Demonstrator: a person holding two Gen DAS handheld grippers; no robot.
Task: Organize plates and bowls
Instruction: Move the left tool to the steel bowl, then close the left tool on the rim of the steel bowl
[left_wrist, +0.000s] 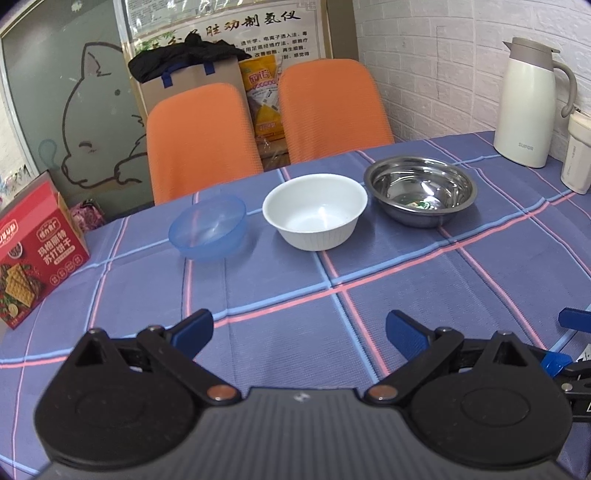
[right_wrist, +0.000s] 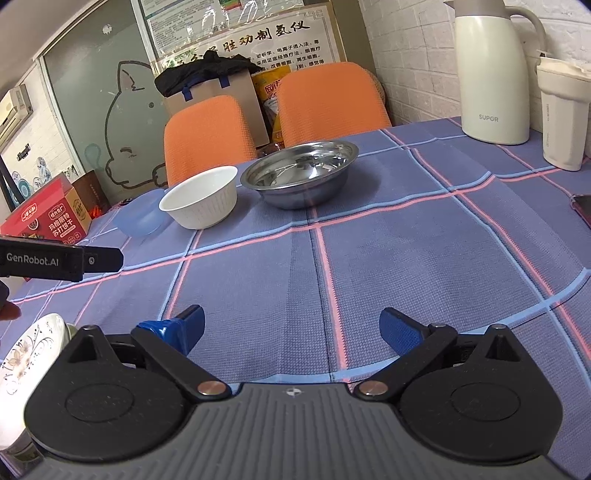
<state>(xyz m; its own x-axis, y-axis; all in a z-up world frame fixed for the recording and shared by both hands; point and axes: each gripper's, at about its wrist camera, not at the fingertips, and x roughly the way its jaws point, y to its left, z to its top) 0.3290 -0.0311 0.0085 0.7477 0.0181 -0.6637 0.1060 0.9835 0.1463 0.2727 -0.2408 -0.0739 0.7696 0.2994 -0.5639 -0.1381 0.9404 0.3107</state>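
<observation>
Three bowls stand in a row at the far side of the checked tablecloth: a clear blue plastic bowl (left_wrist: 208, 232) (right_wrist: 140, 217), a white bowl (left_wrist: 315, 210) (right_wrist: 200, 200) and a steel bowl (left_wrist: 419, 189) (right_wrist: 300, 172). My left gripper (left_wrist: 299, 332) is open and holds nothing, well short of the bowls. My right gripper (right_wrist: 291, 328) is open too, over bare cloth. A white plate with a flower pattern (right_wrist: 26, 363) lies at the lower left of the right wrist view, partly hidden behind the gripper body.
A red cracker box (left_wrist: 31, 251) sits at the table's left edge. A white thermos jug (left_wrist: 528, 103) and a cream tumbler (right_wrist: 563, 118) stand at the far right. Two orange chairs (left_wrist: 199, 140) are behind the table. A dark phone (right_wrist: 583, 208) lies at the right edge.
</observation>
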